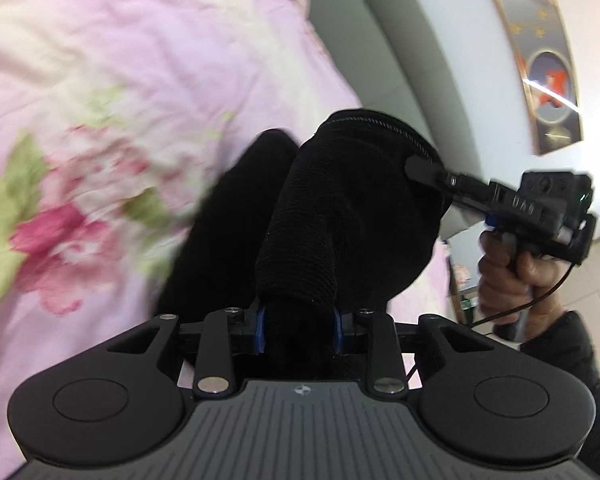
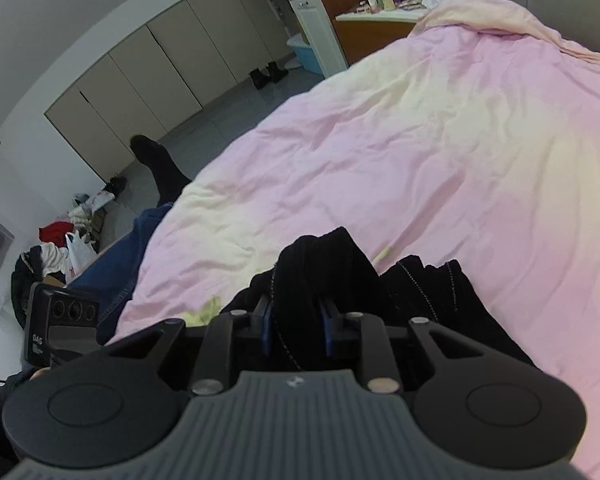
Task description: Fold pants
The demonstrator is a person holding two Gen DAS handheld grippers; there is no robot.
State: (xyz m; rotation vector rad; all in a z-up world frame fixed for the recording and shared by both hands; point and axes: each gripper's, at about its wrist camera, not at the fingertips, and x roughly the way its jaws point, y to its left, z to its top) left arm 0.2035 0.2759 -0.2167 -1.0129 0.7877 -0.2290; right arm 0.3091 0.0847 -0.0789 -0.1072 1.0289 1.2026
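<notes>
While black pants (image 1: 340, 216) bunch between both jaws, left gripper (image 1: 300, 330) clamped — right gripper (image 2: 296, 330) clamped too, over pink bedspread (image 2: 420, 140).

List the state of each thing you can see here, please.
Pants: bunched, lifted, held by both grippers.
Left hand-held gripper: shut on pants.
Right hand-held gripper: shut on pants.
Quilt: spread over bed, wrinkled.
Cabinet doors: closed.
</notes>
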